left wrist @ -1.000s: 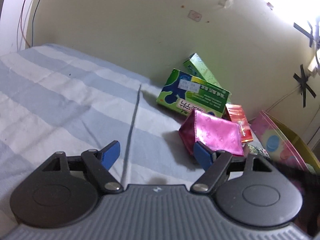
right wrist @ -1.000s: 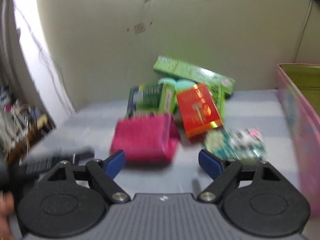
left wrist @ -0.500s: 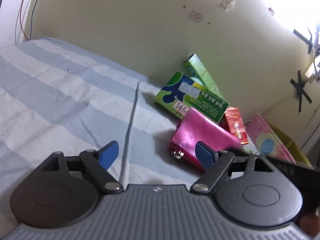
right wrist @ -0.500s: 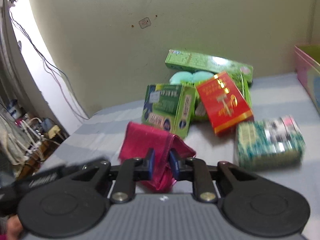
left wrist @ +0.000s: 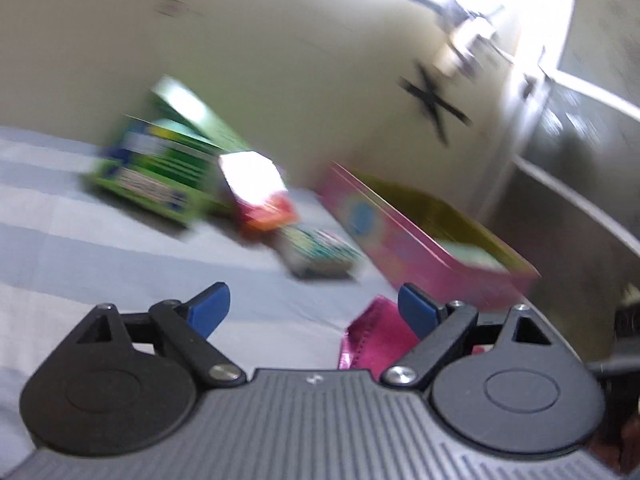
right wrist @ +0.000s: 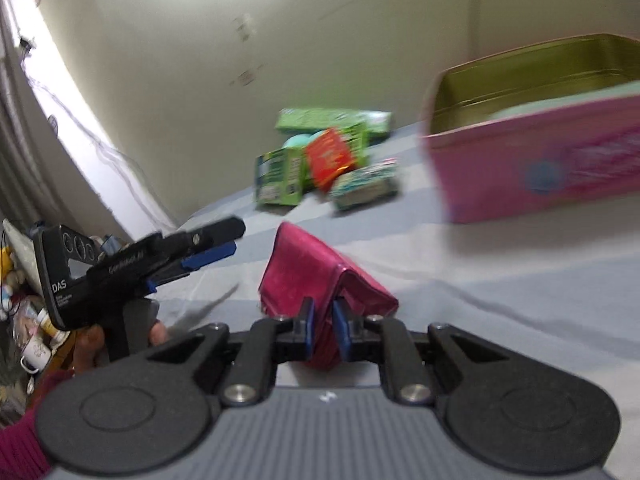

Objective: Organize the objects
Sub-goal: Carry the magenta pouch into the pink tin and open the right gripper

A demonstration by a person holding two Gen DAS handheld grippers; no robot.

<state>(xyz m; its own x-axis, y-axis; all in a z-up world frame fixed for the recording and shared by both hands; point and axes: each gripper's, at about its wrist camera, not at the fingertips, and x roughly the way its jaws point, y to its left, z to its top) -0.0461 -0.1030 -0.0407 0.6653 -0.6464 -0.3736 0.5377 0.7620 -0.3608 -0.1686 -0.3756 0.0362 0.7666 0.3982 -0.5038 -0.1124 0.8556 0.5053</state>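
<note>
Right wrist view shows the pink tin (right wrist: 532, 176) standing open on the striped bed, presumably as the bin for the clutter. Just short of the tin, the right gripper (right wrist: 323, 334) pinches the magenta pouch (right wrist: 316, 276) by one edge for carrying, while the left gripper (left wrist: 312, 306), well left of the tin, is opening with nothing between its pads.

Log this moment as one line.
right gripper: shut on pink pouch | left gripper: opening, nothing between pads | pink tin: open | boxes: by wall
</note>
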